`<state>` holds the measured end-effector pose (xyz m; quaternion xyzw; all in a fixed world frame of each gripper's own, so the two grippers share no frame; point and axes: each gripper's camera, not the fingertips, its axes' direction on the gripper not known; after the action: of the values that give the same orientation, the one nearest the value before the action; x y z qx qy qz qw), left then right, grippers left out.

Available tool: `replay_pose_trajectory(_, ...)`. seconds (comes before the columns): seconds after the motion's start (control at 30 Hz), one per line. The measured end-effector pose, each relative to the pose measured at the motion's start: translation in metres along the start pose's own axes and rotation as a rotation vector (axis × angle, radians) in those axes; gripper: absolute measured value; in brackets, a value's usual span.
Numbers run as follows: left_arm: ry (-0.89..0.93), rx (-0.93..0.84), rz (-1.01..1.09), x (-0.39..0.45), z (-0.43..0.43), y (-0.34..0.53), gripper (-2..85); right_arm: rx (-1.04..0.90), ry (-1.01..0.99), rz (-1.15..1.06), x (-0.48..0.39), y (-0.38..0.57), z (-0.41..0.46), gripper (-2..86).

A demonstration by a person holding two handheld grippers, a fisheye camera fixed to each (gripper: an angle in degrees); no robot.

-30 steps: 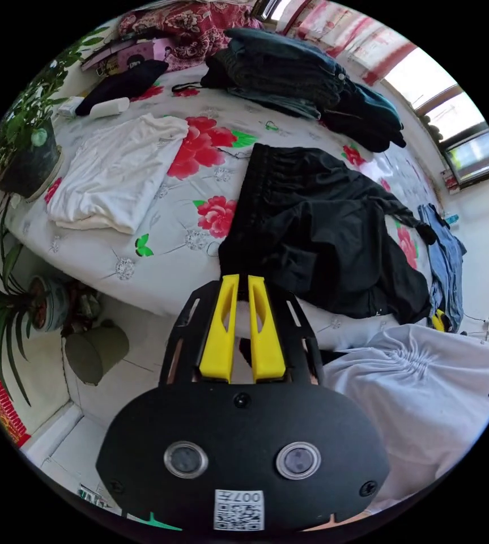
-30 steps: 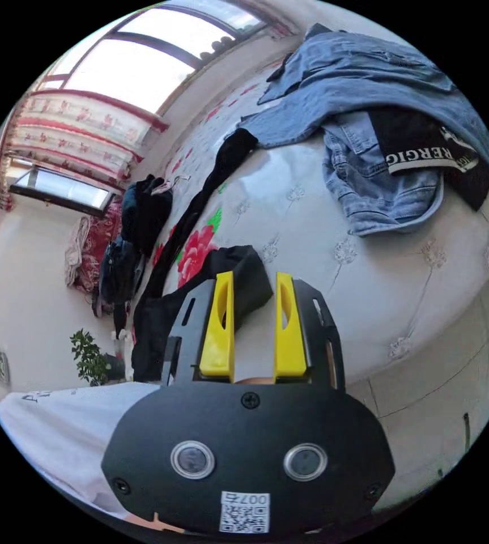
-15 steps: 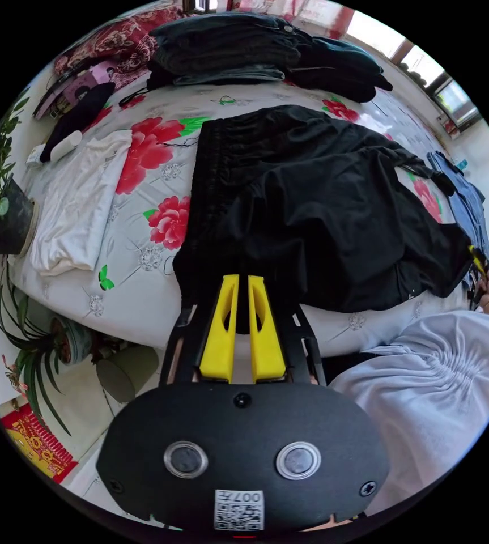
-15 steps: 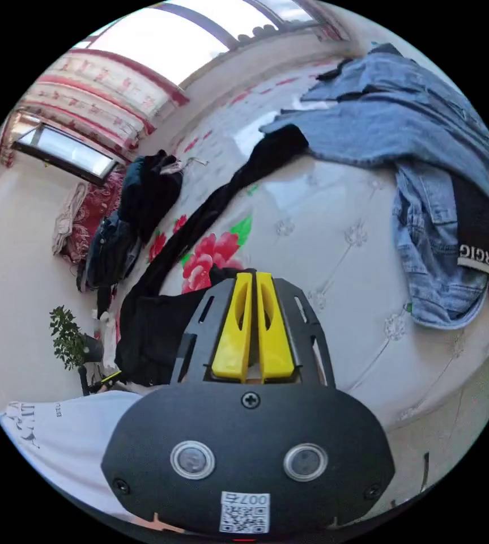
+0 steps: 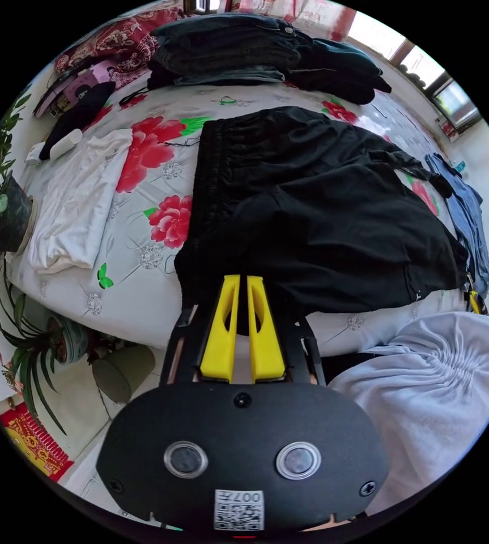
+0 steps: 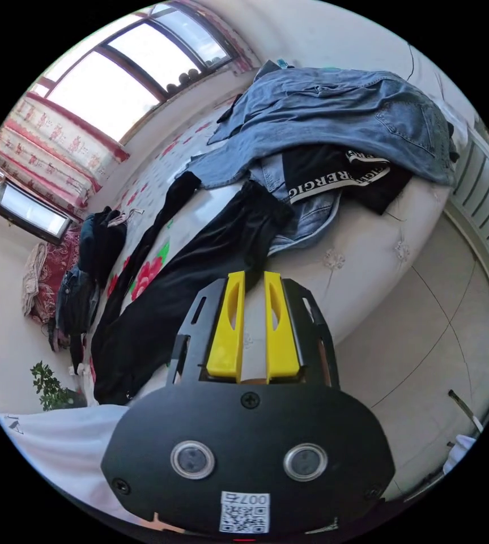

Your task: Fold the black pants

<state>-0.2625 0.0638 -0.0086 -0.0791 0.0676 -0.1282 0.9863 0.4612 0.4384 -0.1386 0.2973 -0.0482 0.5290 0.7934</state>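
Left tool (image 5: 238, 279): jaws nearly together, tips over the near waist corner of the black pants (image 5: 323, 215). Fabric fills the slot between the tips, but whether both jaws press on it I cannot tell.

Right tool (image 6: 253, 276): jaws a little apart, tips at the hem end of one leg of the black pants (image 6: 199, 272). A grip is not evident; the jaws look released, with pale bed sheet showing between them.

Pants lie spread on the flowered bed (image 5: 142, 272), close to its near edge. Long axis runs along that edge: waistband at the left tool's side, legs running off toward the right tool and the pile of denim clothes (image 6: 335, 113). One leg hem touches the denim; the second leg (image 6: 159, 215) trails thinner, farther in on the bed.

So each tool sits at one end of the long axis. Judgement: the next move turns on bringing ends together along that axis, hem toward waist.

Farther off: a white shirt (image 5: 80, 198) left of the pants, apart; dark folded clothes (image 5: 227, 48) at the far side.
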Motion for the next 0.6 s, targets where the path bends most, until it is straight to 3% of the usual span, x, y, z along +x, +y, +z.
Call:
replay_pose_trajectory(0.37,0.073,0.145,-0.03,-0.007,-0.038,0.013,4.8,-0.109,0.008,-0.314,-0.097,-0.045,0.08,6.1)
replay_pose_trajectory(0.6,0.118,0.198,-0.013,-0.017,-0.054,-0.059,7.4,-0.139,-0.028,-0.504,-0.206,-0.099,0.131,6.7)
